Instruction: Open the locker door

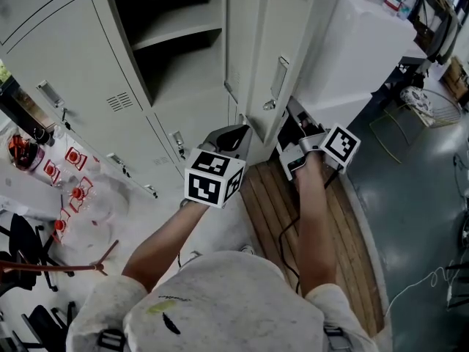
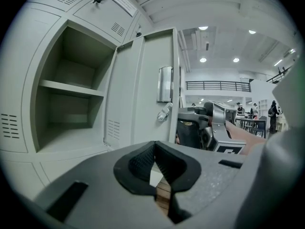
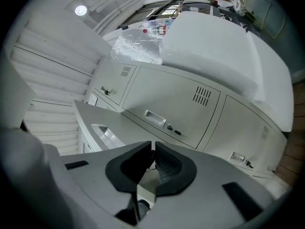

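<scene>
The grey locker door [image 1: 264, 50] stands swung out from its open compartment [image 1: 172, 35], which holds one shelf. A metal handle [image 2: 164, 84] and a latch [image 2: 164, 112] sit near the door's free edge. My right gripper [image 1: 292, 132] is at that edge, below the handle. Its jaws are shut, and the door's [image 3: 102, 125] edge runs straight into their tips [image 3: 153, 147]. My left gripper [image 1: 234, 136] hovers in front of the door's outer face, shut on nothing [image 2: 154, 146]. From the left gripper view the right gripper [image 2: 205, 128] shows beside the door's edge.
Shut locker doors [image 1: 66, 72] fill the wall to the left and more [image 3: 190, 104] to the right. A white box [image 1: 366, 42] stands right of the lockers. Wooden floor boards [image 1: 322, 233] lie underfoot. Red-marked items and chairs [image 1: 44, 196] crowd the left.
</scene>
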Available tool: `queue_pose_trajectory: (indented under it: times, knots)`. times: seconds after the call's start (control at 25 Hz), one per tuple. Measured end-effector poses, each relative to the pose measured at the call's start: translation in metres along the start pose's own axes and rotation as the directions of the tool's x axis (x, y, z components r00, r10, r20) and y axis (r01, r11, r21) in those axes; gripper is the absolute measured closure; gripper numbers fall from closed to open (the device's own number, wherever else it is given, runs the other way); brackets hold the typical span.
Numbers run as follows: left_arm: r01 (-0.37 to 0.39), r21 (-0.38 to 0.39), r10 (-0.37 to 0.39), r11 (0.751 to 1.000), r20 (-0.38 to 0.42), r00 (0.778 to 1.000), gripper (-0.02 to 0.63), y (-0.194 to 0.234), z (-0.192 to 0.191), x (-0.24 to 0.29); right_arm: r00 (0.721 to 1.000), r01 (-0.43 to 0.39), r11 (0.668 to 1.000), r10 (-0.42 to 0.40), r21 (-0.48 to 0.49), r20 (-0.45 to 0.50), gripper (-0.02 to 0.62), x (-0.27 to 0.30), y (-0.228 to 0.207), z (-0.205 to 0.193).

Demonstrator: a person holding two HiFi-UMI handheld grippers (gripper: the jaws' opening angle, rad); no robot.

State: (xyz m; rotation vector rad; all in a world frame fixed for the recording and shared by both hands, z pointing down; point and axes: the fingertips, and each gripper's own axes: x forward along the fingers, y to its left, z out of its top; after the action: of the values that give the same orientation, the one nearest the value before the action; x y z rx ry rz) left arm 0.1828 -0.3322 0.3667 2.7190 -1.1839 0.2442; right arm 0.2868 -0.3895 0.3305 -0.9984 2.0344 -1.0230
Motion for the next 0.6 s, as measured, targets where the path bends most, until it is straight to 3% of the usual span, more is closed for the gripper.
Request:
queue_pose_trajectory:
  times: [0.6]
  knots:
    - [-0.037,-0.004,0.037,0.999,0.009,0.999,0.598,-0.007,0.005,0.028,1.000,-0.005,1.000,0.005,-0.013,0.004,0.572,0.004,-0.021,0.037]
